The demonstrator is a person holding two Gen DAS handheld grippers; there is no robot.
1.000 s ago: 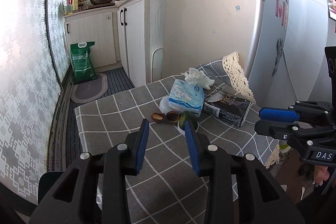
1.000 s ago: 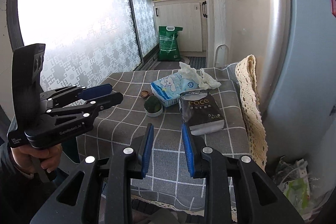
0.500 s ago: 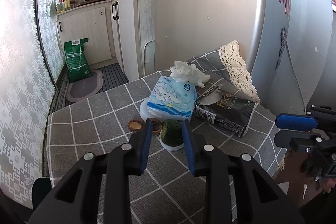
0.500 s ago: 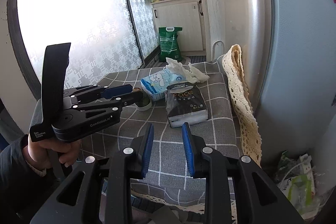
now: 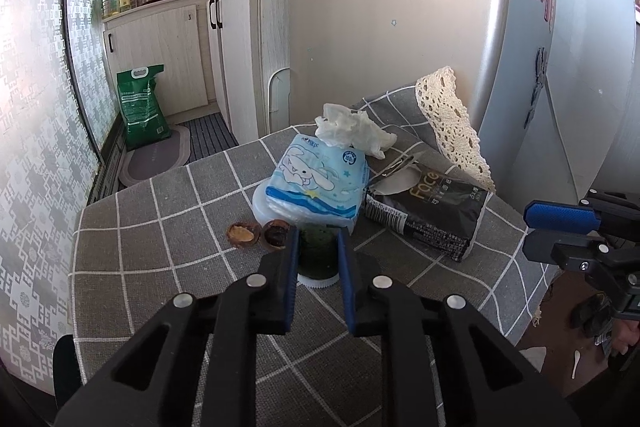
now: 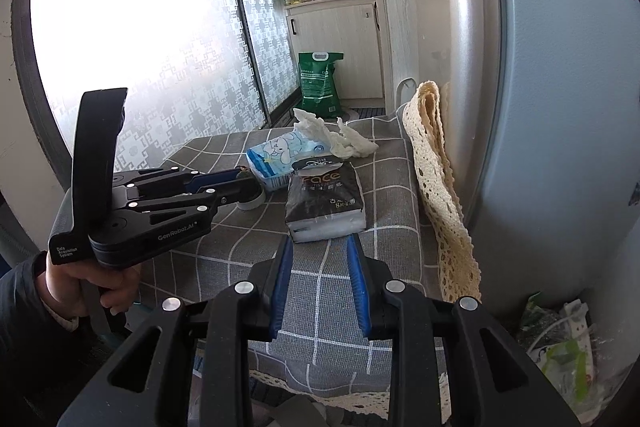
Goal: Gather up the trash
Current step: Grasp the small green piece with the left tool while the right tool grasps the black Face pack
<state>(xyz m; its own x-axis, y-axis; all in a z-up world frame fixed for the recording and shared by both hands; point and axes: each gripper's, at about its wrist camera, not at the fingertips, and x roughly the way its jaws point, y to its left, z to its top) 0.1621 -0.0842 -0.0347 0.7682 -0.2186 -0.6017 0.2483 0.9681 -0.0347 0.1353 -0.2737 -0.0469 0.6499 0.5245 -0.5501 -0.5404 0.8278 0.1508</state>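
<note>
A green fruit half (image 5: 318, 251) sits in a white lid (image 5: 316, 281) on the grey checked tablecloth (image 5: 160, 227). My left gripper (image 5: 318, 239) is open with its two blue pads on either side of the fruit; whether they touch it I cannot tell. Two brown nut shells (image 5: 258, 233) lie just left of it. A crumpled white tissue (image 5: 352, 131) rests behind a blue tissue pack (image 5: 316, 183). My right gripper (image 6: 319, 247) is open and empty, just in front of a black tissue pack (image 6: 324, 203).
A silver fridge (image 5: 400, 27) stands behind the table, with a cream lace cloth (image 6: 440, 187) draped at its side. Plastic bags (image 6: 560, 343) lie on the floor at the right. A green sack (image 5: 142, 107) stands by the kitchen cabinets.
My left gripper has moved forward and down until its pads flank the green fruit half. My right gripper has moved closer to the black tissue pack.
</note>
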